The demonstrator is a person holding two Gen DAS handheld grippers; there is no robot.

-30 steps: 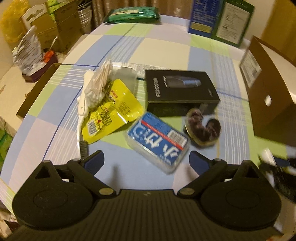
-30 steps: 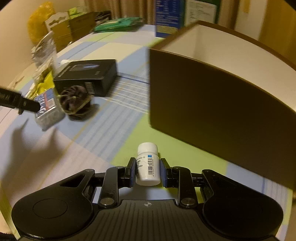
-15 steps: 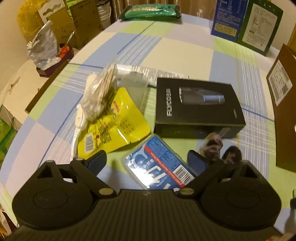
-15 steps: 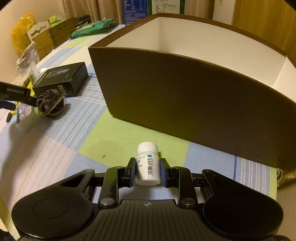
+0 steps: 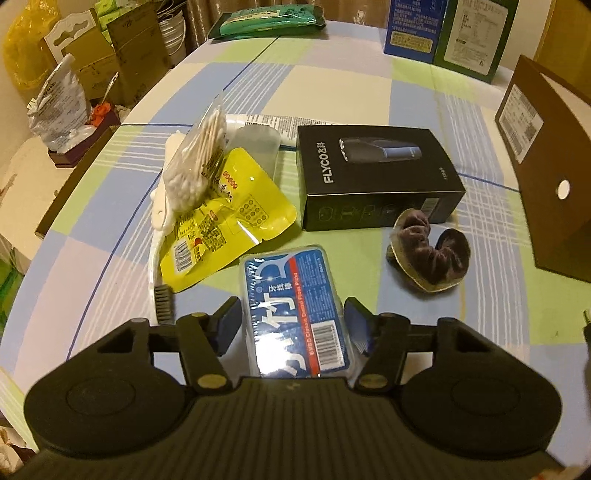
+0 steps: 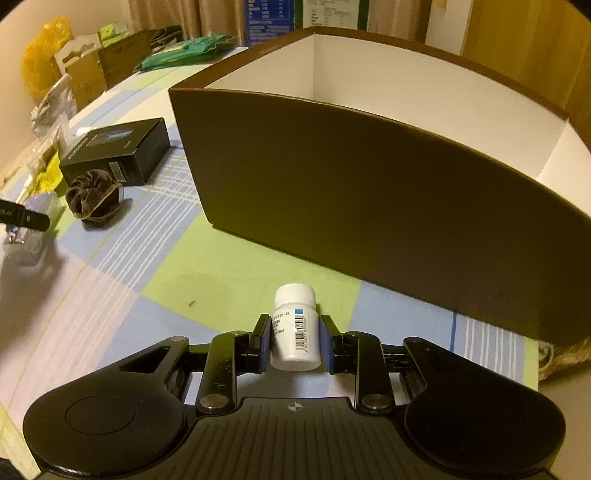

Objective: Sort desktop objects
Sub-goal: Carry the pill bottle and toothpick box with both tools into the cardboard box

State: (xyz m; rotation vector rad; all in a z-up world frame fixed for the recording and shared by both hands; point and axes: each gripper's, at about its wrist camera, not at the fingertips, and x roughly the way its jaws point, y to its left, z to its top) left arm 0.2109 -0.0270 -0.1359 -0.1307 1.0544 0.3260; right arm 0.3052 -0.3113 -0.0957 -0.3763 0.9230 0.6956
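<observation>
Our left claw (image 5: 291, 325) has closed in around the floss-pick box (image 5: 295, 314) on the desk (image 5: 369, 92), ready to lift, while our right claw (image 6: 294, 341) carries the pill bottle (image 6: 295, 328) toward the brown box (image 6: 369, 177).

Brown box (image 6: 369, 192) wall before right gripper (image 6: 294, 338)

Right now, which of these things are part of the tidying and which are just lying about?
Part of the job:
- white pill bottle in the right hand-held gripper
- blue floss-pick box between the left hand-held gripper fingers
- brown box
- black shaver box
- scrunchie

Lying about:
- green packet
- cartons
</observation>
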